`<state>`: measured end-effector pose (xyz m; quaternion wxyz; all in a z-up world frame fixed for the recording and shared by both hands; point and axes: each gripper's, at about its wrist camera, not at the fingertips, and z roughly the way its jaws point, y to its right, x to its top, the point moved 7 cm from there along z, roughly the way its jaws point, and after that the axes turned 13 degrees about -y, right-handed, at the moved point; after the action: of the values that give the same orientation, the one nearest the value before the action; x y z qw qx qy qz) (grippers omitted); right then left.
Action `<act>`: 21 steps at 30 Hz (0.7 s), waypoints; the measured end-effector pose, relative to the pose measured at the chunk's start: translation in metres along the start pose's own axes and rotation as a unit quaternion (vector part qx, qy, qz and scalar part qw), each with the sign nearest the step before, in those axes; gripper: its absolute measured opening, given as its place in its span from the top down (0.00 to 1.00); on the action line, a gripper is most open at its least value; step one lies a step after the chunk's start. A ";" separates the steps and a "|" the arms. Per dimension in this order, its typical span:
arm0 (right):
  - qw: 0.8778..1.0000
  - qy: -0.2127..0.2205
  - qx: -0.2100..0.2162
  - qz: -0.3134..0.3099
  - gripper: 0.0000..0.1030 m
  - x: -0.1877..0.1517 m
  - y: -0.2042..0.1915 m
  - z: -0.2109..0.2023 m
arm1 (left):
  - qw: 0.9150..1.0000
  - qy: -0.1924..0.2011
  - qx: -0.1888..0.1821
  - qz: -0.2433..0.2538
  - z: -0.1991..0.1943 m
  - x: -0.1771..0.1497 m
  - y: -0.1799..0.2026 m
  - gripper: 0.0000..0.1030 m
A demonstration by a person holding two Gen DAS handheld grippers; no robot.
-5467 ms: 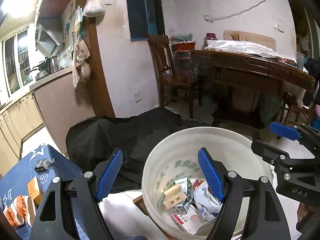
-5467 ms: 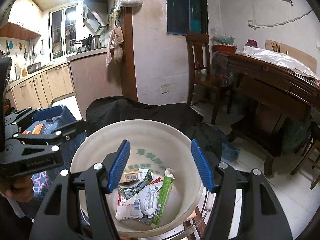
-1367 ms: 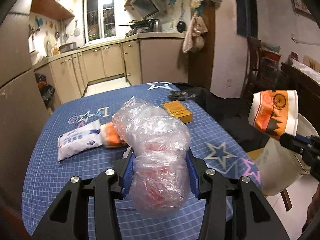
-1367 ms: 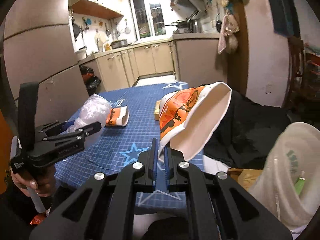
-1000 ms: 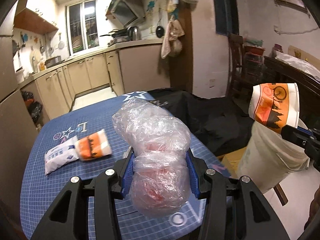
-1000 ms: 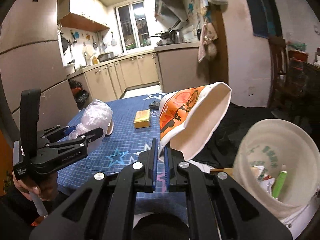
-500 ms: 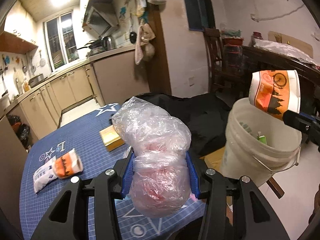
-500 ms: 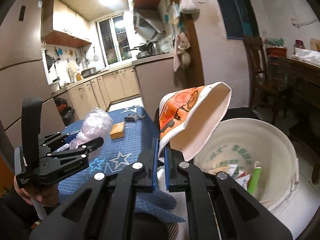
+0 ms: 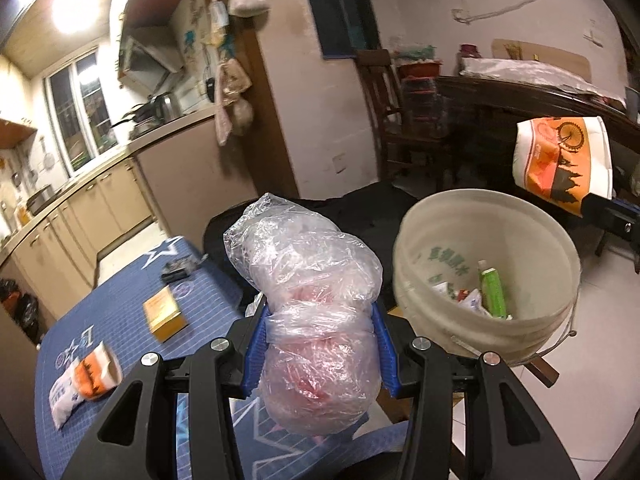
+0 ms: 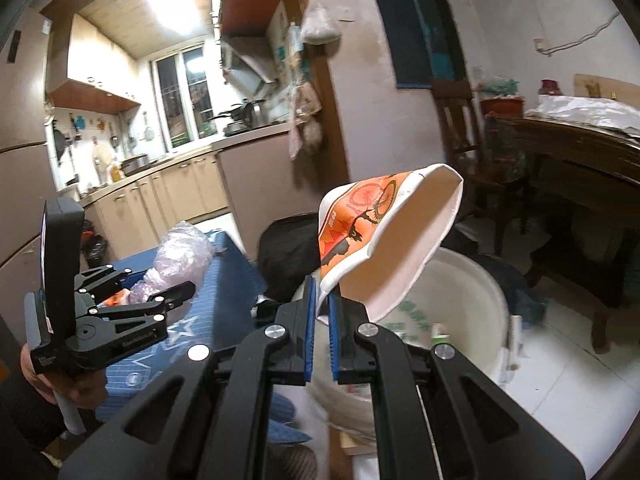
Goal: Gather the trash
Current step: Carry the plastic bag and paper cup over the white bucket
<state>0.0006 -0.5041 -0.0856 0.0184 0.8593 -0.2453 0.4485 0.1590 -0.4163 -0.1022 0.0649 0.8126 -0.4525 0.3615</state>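
The blue surface [image 9: 120, 312] with white stars carries three pieces that are not collected yet: a yellow box [image 9: 165, 313], a white and orange packet [image 9: 82, 380] near its front left edge, and a small dark object [image 9: 179, 270] at the far end, which is too blurred to name. Beside the surface stands the white bucket [image 9: 532, 332], and it already holds some trash, among it a green tube [image 9: 492, 292] and several wrappers [image 9: 460, 294]. So I judge the task to be in its middle part: some trash is in the bucket, two pieces are in the air, and at least the three on the surface are left. The left tool [image 9: 320, 350] is closed around a crumpled clear plastic bag [image 9: 312, 288] with something red inside, and it is beside the bucket, not over it. The right tool [image 10: 322, 338] is pressed narrow on the edge of a crushed orange and white paper cup [image 10: 384, 236], which hangs just above the rim of the bucket. The cup seems ready to be dropped first, and the bag needs to travel to the right before release.
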 end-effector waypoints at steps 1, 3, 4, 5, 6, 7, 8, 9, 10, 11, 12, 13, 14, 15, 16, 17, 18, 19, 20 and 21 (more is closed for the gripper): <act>1.000 0.001 -0.009 0.002 0.96 -0.001 0.005 -0.002 | 1.000 0.001 -0.004 0.006 0.002 0.004 0.007 0.54; 1.000 0.002 -0.029 0.004 0.96 -0.001 0.016 -0.004 | 1.000 0.004 -0.019 0.022 0.007 0.011 0.021 0.54; 0.999 0.003 -0.042 0.004 0.96 -0.003 0.023 -0.006 | 0.999 0.004 -0.029 0.029 0.009 0.014 0.027 0.54; 0.999 0.002 -0.054 0.004 0.96 -0.003 0.030 -0.007 | 0.999 0.003 -0.041 0.034 0.011 0.018 0.032 0.53; 0.998 0.001 -0.064 0.004 0.96 -0.004 0.035 -0.008 | 0.998 0.003 -0.052 0.039 0.013 0.022 0.038 0.54; 0.997 0.000 -0.071 0.005 0.96 -0.005 0.042 -0.009 | 0.997 0.003 -0.067 0.046 0.016 0.028 0.044 0.54; 0.997 -0.002 -0.078 0.006 0.96 -0.005 0.047 -0.009 | 0.995 0.003 -0.081 0.052 0.019 0.033 0.049 0.54; 0.996 -0.004 -0.085 0.005 0.96 -0.005 0.051 -0.009 | 0.993 0.002 -0.099 0.059 0.022 0.039 0.056 0.54; 0.996 -0.006 -0.090 0.004 0.96 -0.005 0.055 -0.007 | 0.992 0.001 -0.109 0.062 0.024 0.042 0.061 0.54; 0.995 -0.009 -0.095 0.002 0.96 -0.005 0.058 -0.006 | 0.990 0.000 -0.121 0.067 0.026 0.046 0.066 0.54; 0.995 -0.012 -0.102 0.000 0.96 -0.005 0.061 -0.004 | 0.988 0.000 -0.134 0.071 0.028 0.049 0.071 0.54; 0.994 -0.014 -0.106 -0.001 0.96 -0.005 0.063 -0.002 | 0.986 0.001 -0.149 0.077 0.030 0.054 0.077 0.54; 0.994 -0.018 -0.109 -0.003 0.96 -0.005 0.065 0.001 | 0.984 0.001 -0.158 0.081 0.031 0.056 0.082 0.54; 0.993 -0.023 -0.112 -0.005 0.96 -0.005 0.067 0.005 | 0.982 0.002 -0.170 0.087 0.034 0.060 0.088 0.54; 0.993 -0.028 -0.114 -0.008 0.96 -0.004 0.069 0.010 | 0.979 0.001 -0.181 0.091 0.036 0.062 0.093 0.54; 0.993 -0.031 -0.116 -0.010 0.96 -0.003 0.070 0.013 | 0.977 0.000 -0.189 0.095 0.039 0.064 0.098 0.54; 0.992 -0.037 -0.117 -0.013 0.96 -0.003 0.071 0.017 | 0.976 -0.002 -0.193 0.099 0.043 0.067 0.103 0.53; 0.992 -0.041 -0.120 -0.017 0.96 -0.002 0.072 0.022 | 0.976 -0.003 -0.193 0.102 0.046 0.069 0.106 0.53; 0.991 -0.045 -0.121 -0.021 0.96 -0.001 0.072 0.026 | 0.976 -0.004 -0.192 0.106 0.051 0.070 0.109 0.53; 0.991 -0.050 -0.121 -0.025 0.96 0.000 0.072 0.030 | 0.975 -0.005 -0.192 0.109 0.053 0.070 0.111 0.53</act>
<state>-0.0084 -0.5744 -0.1171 0.1213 0.8780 -0.2765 0.3714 0.1238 -0.5523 -0.1204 0.1779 0.7327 -0.5998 0.2680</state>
